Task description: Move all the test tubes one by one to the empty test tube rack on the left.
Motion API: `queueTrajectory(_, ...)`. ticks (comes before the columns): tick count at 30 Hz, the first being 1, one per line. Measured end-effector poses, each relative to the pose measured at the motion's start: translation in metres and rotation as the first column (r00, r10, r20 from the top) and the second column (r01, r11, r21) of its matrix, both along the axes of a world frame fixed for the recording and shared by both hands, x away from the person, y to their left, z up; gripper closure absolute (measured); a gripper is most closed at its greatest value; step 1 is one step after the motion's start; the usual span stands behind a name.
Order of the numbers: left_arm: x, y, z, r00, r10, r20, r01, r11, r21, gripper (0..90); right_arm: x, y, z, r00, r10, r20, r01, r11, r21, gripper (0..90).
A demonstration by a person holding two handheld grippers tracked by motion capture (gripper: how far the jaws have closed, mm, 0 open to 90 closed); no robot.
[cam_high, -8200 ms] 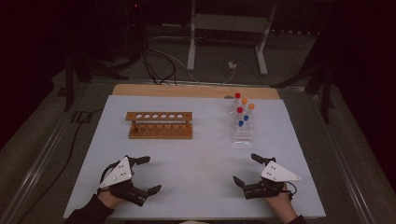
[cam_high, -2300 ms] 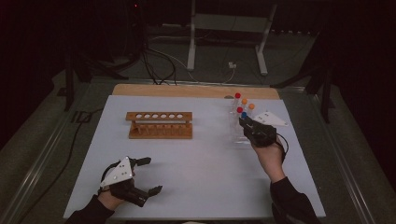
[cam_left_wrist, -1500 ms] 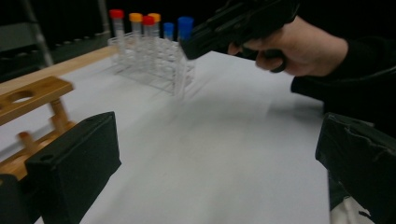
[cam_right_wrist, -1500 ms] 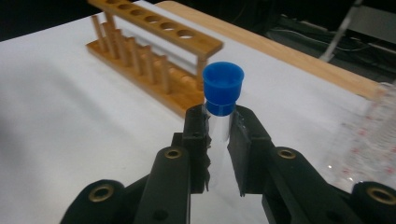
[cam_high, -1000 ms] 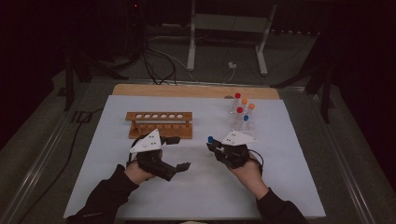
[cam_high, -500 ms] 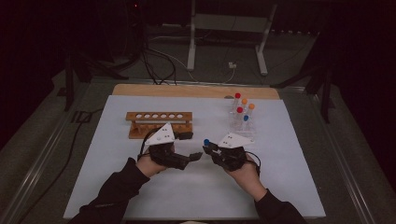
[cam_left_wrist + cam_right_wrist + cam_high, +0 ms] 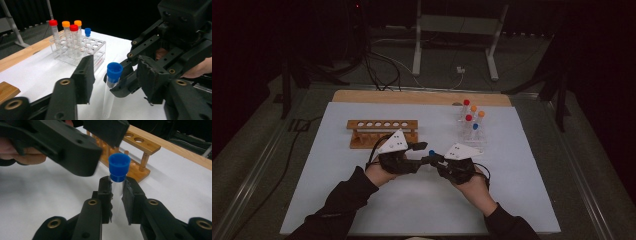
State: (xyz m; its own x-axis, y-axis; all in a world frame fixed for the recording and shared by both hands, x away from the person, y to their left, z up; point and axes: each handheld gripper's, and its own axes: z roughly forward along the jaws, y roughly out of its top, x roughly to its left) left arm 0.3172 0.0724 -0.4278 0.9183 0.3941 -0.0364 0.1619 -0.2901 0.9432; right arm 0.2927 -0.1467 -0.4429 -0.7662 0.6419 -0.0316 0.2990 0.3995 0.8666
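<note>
High view. We list two sleeved forearms entering from the bottom edge and converging over the middle of the white table sheet (image 7: 337, 200). The left gripper (image 7: 419, 154) lies roughly level, pointing toward the right gripper (image 7: 438, 161); the two meet tip to tip. Between them sits the blue-capped clear plastic tube (image 7: 431, 153), of which we make out the cap alone. Behind the left hand stands the wooden test-tube rack with a row of round holes (image 7: 382, 131); behind the right, the clear plastic rack holding red-, orange- and blue-capped tubes (image 7: 472, 131).

Left gripper view. We see its own two black jaws flanking the tube (image 7: 111, 87), one to either side, with a gap at each pad; they have just been closing, and the tube stands between them untouched. The tube's long axis runs near upright, cap uppermost, slightly tilted. The right gripper (image 7: 125, 82) clamps it from the far side, below the cap. The clear rack (image 7: 77, 48) stands beyond.

Right gripper view. We note its jaws narrow, pads pressed on the tube's clear body (image 7: 117, 187) just under the cap. The tube points away along the jaws, cap end farthest. The left gripper (image 7: 110, 147) crosses above; the wooden rack (image 7: 135, 152) lies behind.
</note>
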Motion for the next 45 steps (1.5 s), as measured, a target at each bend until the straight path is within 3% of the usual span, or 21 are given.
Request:
queueTrajectory(15, 0.003, -0.011, -0.006, 1.0000, -0.002, 0.005, 0.001, 0.9989, 0.046, 74.3, -0.001, 0.002, -0.001, 1.0000, 0.008, -0.003, -0.008, 1.000, -0.004, 76.6)
queueTrajectory(24, 0.005, -0.011, -0.003, 0.9997, -0.001, 0.026, -0.001, 0.9988, 0.050, 77.1, -0.001, 0.000, 0.000, 1.0000, 0.003, -0.001, -0.003, 1.000, 0.011, 75.2)
queueTrajectory(36, 0.021, 0.009, 0.019, 0.9955, 0.078, 0.053, -0.080, 0.9966, 0.022, 77.3, 0.001, -0.006, 0.005, 0.9998, -0.020, 0.008, 0.019, 0.996, 0.085, 36.6)
queueTrajectory(43, 0.037, 0.020, 0.034, 0.9896, 0.125, 0.070, -0.127, 0.9916, 0.023, 77.3, -0.001, -0.005, 0.008, 0.9993, -0.013, 0.036, 0.010, 0.996, 0.088, 12.8)
queueTrajectory(45, 0.039, 0.021, 0.036, 0.9891, 0.131, 0.068, -0.132, 0.9910, 0.021, 77.2, -0.001, -0.005, 0.009, 0.9993, -0.007, 0.036, 0.004, 0.996, 0.087, 10.0)
